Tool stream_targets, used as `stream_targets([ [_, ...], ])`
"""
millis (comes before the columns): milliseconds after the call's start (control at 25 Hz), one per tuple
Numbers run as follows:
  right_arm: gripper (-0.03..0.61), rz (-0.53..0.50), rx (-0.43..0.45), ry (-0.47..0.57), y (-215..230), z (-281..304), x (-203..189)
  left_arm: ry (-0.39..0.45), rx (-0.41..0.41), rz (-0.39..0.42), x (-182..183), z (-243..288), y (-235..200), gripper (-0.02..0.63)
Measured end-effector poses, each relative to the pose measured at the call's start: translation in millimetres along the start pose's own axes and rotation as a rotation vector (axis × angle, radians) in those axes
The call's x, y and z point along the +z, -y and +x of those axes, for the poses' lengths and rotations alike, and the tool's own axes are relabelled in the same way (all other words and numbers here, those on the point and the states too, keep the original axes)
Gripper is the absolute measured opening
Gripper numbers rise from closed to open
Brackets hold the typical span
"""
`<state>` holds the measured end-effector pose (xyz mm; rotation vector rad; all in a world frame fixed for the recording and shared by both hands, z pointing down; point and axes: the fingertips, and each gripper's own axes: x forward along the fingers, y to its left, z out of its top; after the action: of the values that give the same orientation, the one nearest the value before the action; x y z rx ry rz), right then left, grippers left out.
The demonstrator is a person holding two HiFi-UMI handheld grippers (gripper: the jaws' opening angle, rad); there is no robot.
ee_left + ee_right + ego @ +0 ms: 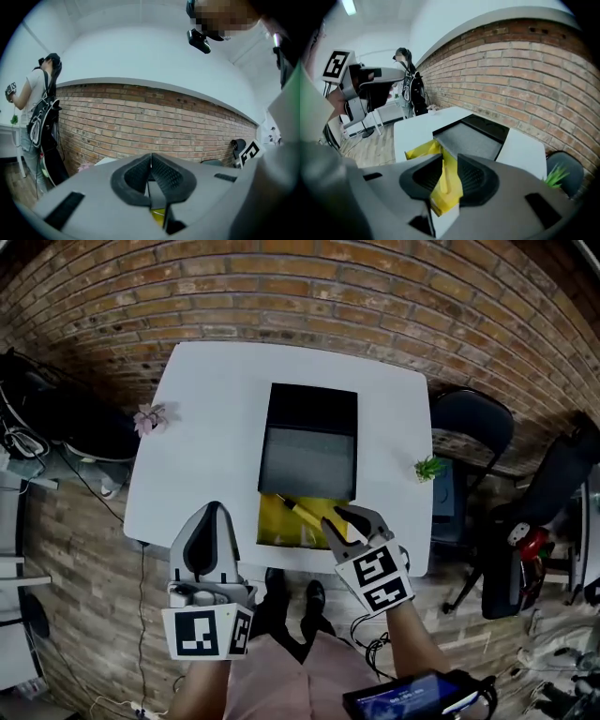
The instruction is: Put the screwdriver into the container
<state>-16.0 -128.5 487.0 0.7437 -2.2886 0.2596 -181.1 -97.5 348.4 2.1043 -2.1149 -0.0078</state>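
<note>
At the far left edge of the white surface (206, 427) a small pink flower (150, 418) is sitting, too blurred to make out in detail. The left claw (214, 509) is hovering over the near left part of the surface with its jaws pressed together on nothing; in the left gripper view the left claw (150, 161) is letting only a sliver of yellow show beneath. The dark container (309, 460) is lying in the middle, empty. Just near of it a yellow thing (281, 526) is reaching the surface's near edge, its shape hard to tell. The screwdriver (302, 512) is lying over it, outside the container. The right claw (333, 519) is closing narrowly on its yellow handle, which is blending into the yellow below. A small green plant (429, 467) is standing at the right edge.
</note>
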Motion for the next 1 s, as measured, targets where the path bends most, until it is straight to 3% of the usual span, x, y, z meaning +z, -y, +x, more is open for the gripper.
stream_targets([
  [280, 0.081, 0.094, -0.149, 0.324, 30, -86, 74, 0.097, -0.070, 0.073, 56, -5, 47, 0.014],
  [520, 0.006, 0.082, -0.323, 0.545, 53, -156, 122, 0.185, -0.141, 0.104, 107, -2, 84, 0.013],
  [680, 0.002, 0.071, -0.374, 0.600, 57, -178, 136, 0.232, -0.173, 0.109, 128, 2, 97, 0.014],
  [1000, 0.000, 0.043, -0.423, 0.619, 58, -193, 144, 0.250, -0.211, 0.106, 134, 7, 107, 0.012],
])
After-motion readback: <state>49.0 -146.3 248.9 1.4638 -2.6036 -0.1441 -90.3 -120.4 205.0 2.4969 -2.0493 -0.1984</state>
